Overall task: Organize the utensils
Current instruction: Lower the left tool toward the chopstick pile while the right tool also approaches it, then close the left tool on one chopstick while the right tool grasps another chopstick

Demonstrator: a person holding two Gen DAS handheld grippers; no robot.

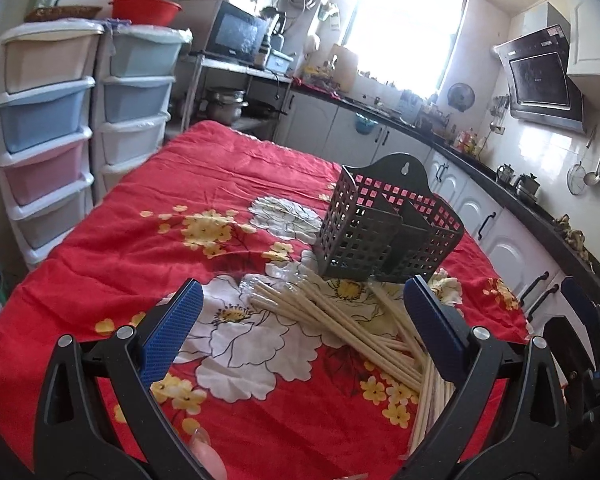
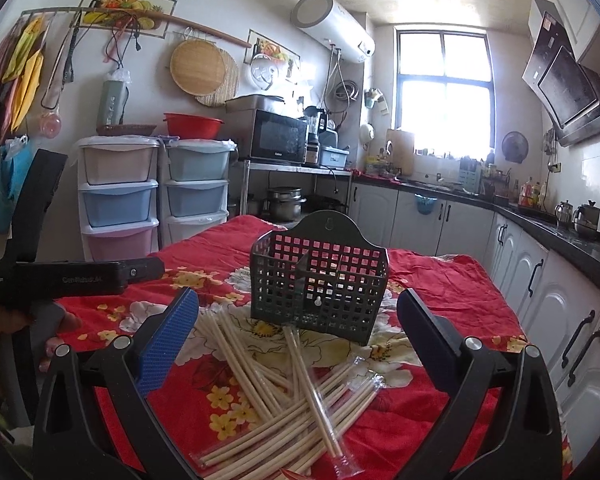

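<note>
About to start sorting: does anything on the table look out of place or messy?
Yes. The wooden chopsticks lie scattered and crisscrossed on the red floral cloth in front of the dark utensil basket, some in clear wrappers. No chopsticks show above the basket's rim.

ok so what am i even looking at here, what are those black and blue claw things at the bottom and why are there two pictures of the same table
Those are two hand-held grippers, not a robot. A person holds one in each hand, and each carries a wide-angle camera looking forward along its two fingers. So one picture is from the left gripper, the other from the right gripper. The blue parts are the finger pads.

Both look at one table under a red flowered cloth. On it stands a dark perforated utensil holder with compartments, which looks empty. In front of it lies a loose pile of pale chopsticks, some in clear wrappers.

Both grippers are open and hold nothing. In the right-hand view, the black body at the left edge is the left gripper's housing.
</note>
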